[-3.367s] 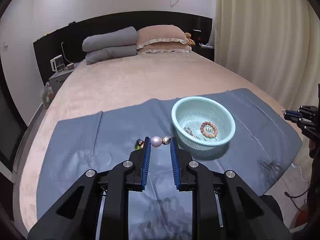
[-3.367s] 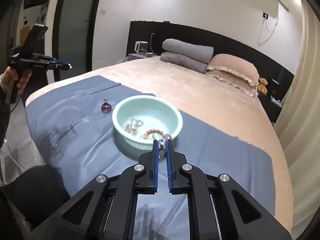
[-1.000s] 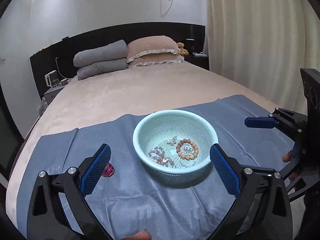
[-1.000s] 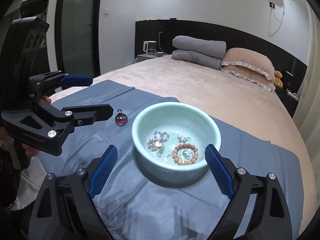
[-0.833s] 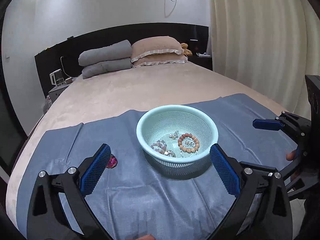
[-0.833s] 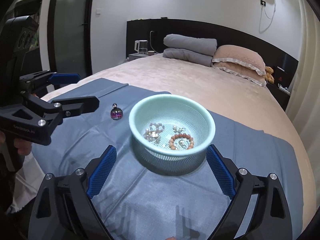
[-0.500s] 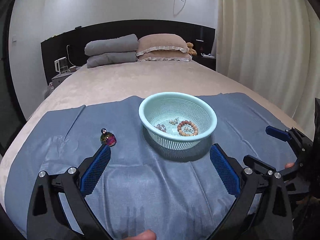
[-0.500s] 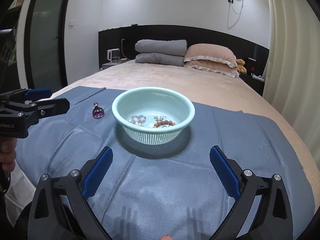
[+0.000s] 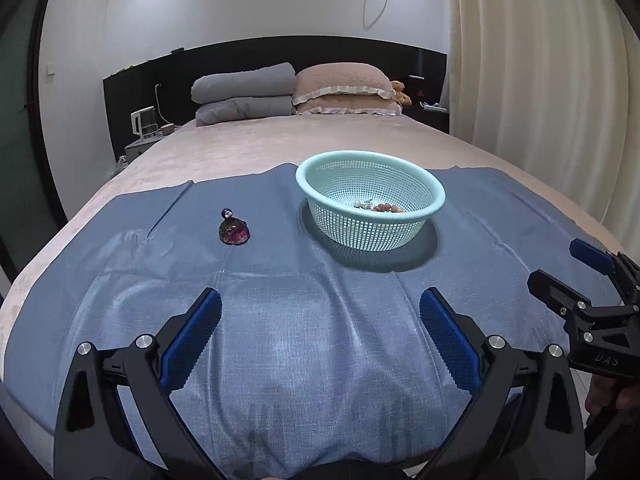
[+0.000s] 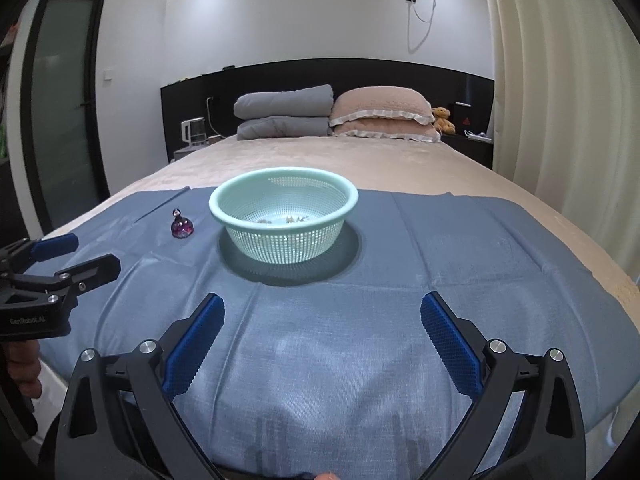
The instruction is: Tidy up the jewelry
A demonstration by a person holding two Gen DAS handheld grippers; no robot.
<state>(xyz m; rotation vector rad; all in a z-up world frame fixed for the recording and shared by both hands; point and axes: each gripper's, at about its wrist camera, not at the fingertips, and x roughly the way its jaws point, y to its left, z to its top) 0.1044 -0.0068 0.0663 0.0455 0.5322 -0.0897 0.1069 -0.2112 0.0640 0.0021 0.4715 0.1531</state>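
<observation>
A mint mesh basket (image 9: 436, 196) (image 10: 224, 210) stands on a blue cloth (image 9: 304, 320) (image 10: 460, 248) on the bed. It holds a brown bead bracelet (image 9: 388, 208) and pearl pieces (image 10: 288, 220). A purple glass pendant (image 9: 234, 231) (image 10: 181, 226) lies on the cloth left of the basket. My left gripper (image 9: 320, 310) is wide open and empty, low at the near edge of the cloth. My right gripper (image 10: 322, 314) is wide open and empty beside it. Each shows in the other's view: the right gripper (image 9: 560, 268) and the left gripper (image 10: 76, 254).
The beige bed (image 9: 280, 148) runs back to grey and pink pillows (image 10: 332, 116) at a black headboard. A kettle (image 10: 194, 130) stands on the nightstand at the left. Curtains (image 9: 540, 60) hang on the right.
Both grippers opened after dropping beaded jewelry into the basket. They have since pulled back and down toward the near edge of the bed. The pendant has stayed on the cloth.
</observation>
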